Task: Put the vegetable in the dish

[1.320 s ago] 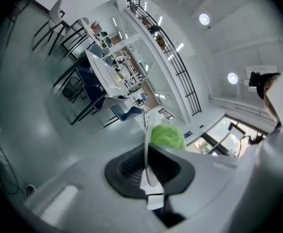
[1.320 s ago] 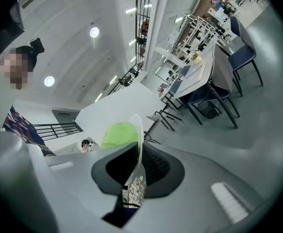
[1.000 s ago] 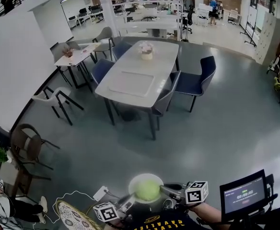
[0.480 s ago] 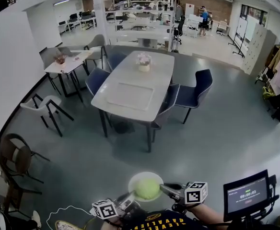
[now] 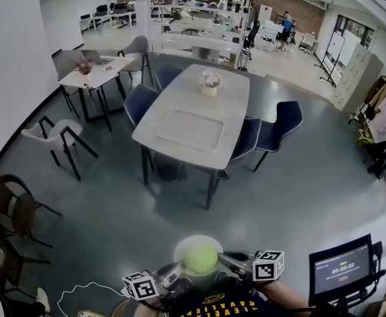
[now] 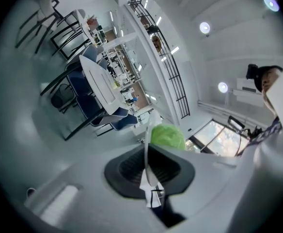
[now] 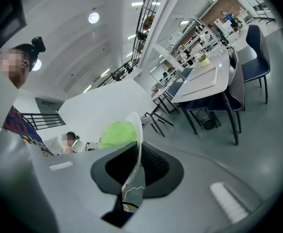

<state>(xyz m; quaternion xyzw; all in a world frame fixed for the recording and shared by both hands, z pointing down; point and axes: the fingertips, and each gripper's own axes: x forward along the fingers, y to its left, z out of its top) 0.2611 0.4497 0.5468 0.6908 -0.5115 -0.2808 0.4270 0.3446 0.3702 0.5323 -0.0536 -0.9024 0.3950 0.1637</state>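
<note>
A round green vegetable [image 5: 200, 259] lies in a white dish [image 5: 183, 245] held in the air low in the head view. My left gripper [image 5: 171, 279] is shut on the dish's left rim and my right gripper [image 5: 234, 263] on its right rim. In the left gripper view the dish [image 6: 146, 152] shows edge-on between the jaws of the left gripper [image 6: 149, 178], with the vegetable [image 6: 167, 136] beyond it. In the right gripper view the right gripper [image 7: 132, 171] clamps the dish [image 7: 134, 132] the same way, with the vegetable [image 7: 118, 132] on its left side.
A long white table [image 5: 193, 121] with a flower pot [image 5: 210, 83] and blue chairs [image 5: 279, 129] stands ahead on the grey floor. A smaller table [image 5: 94, 74] and chairs are at the left. A timer screen [image 5: 338, 269] sits at lower right. A white cable [image 5: 80, 290] lies on the floor.
The view has shifted, so the long table sits a little more to the right and the patterned object at lower left has left the frame. Both grippers still hold the dish.
</note>
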